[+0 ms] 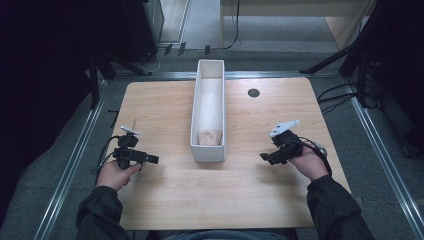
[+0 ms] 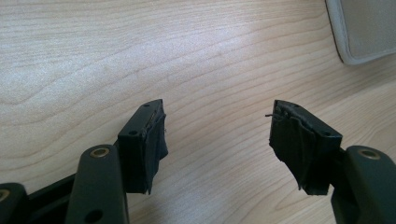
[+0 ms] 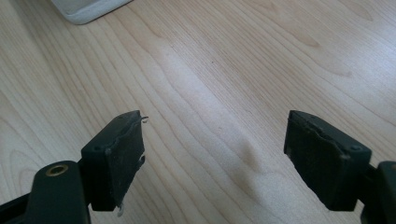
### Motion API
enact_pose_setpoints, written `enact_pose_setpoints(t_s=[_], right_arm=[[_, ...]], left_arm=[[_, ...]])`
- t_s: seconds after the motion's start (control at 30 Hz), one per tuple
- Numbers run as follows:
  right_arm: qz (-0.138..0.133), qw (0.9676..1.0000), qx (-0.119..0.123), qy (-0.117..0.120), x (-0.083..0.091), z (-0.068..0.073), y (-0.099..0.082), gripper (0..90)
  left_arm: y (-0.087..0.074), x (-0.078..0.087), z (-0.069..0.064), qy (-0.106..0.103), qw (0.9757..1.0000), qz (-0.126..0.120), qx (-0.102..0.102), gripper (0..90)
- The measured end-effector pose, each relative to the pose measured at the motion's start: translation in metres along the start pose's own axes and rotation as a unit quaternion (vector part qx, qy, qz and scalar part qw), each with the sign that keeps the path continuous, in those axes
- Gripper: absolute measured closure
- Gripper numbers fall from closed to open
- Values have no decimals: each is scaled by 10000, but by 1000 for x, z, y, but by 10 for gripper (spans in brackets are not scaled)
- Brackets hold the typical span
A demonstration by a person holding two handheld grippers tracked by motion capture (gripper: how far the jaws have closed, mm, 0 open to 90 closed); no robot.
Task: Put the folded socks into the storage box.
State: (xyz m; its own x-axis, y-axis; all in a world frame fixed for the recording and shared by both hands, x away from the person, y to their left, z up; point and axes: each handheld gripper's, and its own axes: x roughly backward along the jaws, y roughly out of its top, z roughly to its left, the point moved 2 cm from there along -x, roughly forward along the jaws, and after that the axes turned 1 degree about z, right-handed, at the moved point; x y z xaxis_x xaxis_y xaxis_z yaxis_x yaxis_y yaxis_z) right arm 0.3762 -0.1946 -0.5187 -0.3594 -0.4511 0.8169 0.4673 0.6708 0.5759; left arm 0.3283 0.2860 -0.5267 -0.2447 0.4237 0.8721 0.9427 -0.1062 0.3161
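Both sets of jaws stand apart with nothing between them as I hold the rig over the bare wooden bench. The left gripper looks down on plain wood grain between its pads, with a rounded white corner of the bin at the upper right of its view; the right gripper sees the same bin's corner at its upper left. So the bin lies ahead of and inward from each pair of jaws, well apart from both.

From the high view, my left gripper points across toward the bin, and my right gripper points back at it from the other side. The long white bin runs lengthwise away from me down the bench's middle, with a pale bundle resting inside at its near end. By my reading the two hands sit about equally near that end, and either would need to travel inward to reach it.
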Motion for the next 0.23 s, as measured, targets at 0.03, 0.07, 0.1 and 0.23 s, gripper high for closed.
enact_pose_setpoints(t_s=[0.03,0.07,0.1,0.23], right_arm=[[-8,10000,10,4,0,0,0,202],[-14,10000,13,7,0,0,0,202],[-8,10000,-10,10,0,0,0,202],[-24,10000,-14,-3,0,-1,0,203]], left_arm=[[0,0,0,-2,10000,-3,2,349],[0,0,0,-3,10000,3,5,348],[0,-1,-1,-6,10000,-1,10,348],[1,-2,-4,-27,10000,0,-50,344]])
